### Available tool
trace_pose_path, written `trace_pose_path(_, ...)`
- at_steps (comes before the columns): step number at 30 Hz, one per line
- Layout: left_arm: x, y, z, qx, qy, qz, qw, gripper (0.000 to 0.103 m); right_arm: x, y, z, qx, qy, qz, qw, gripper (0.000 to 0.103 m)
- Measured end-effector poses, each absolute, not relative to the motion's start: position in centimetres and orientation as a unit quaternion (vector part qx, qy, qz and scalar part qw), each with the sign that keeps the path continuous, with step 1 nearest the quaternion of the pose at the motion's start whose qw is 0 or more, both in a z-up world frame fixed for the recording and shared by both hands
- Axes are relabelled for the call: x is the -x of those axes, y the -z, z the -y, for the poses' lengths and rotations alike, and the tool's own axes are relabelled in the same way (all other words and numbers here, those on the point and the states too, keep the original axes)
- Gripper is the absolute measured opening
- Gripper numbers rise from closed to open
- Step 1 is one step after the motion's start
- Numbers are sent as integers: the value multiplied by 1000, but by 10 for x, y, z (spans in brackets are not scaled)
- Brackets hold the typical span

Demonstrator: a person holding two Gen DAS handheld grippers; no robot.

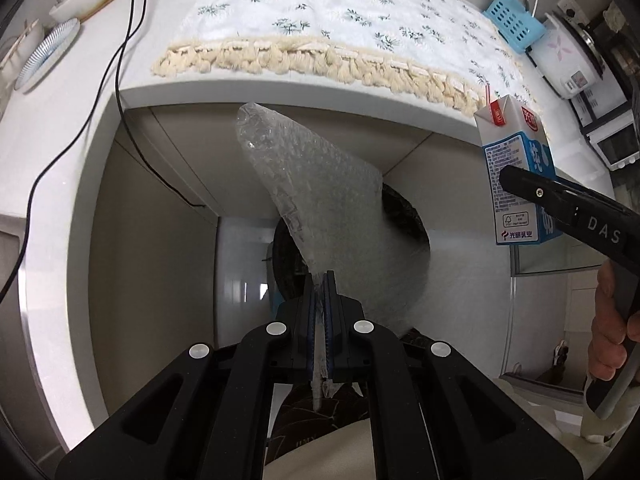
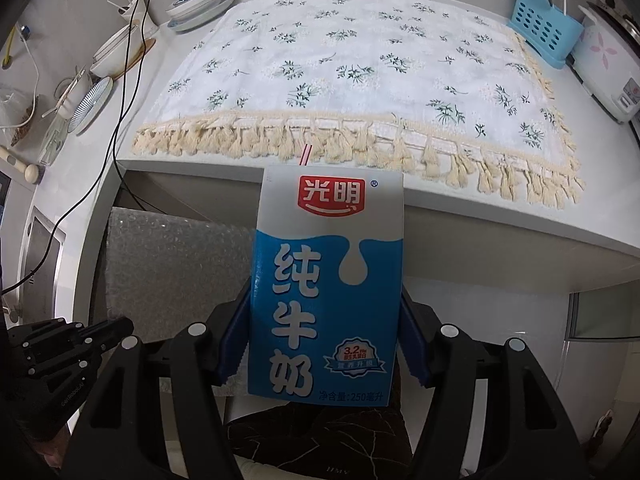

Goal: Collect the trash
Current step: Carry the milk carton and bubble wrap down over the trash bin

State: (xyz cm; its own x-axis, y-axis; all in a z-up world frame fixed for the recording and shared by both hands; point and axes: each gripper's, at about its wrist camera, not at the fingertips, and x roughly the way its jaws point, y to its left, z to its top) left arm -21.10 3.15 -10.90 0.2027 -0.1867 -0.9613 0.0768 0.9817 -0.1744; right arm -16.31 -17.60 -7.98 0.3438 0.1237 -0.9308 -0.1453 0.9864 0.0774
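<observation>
My left gripper is shut on a clear sheet of bubble wrap that stands up from the jaws, in front of and below the counter edge. The sheet also shows in the right wrist view, low on the left, with the left gripper beside it. My right gripper is shut on a blue and white milk carton with a red logo and a straw, held upright just off the counter edge. The carton and the right gripper show at the right of the left wrist view.
A white counter carries a floral cloth with cream tassels. Bowls and plates and a black cable lie at the left. A blue basket and a rice cooker stand at the right.
</observation>
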Motion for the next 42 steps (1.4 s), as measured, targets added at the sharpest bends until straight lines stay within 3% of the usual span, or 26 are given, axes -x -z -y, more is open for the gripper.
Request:
trace_pose_path(18,196,148,-4,55,109,-621,774,3,173,149,190,4,-75,-595,800,61)
trace_pose_path(42,182,251,36,22,106,-657,746,3,163,212,214,-12,-57,-632,772,61)
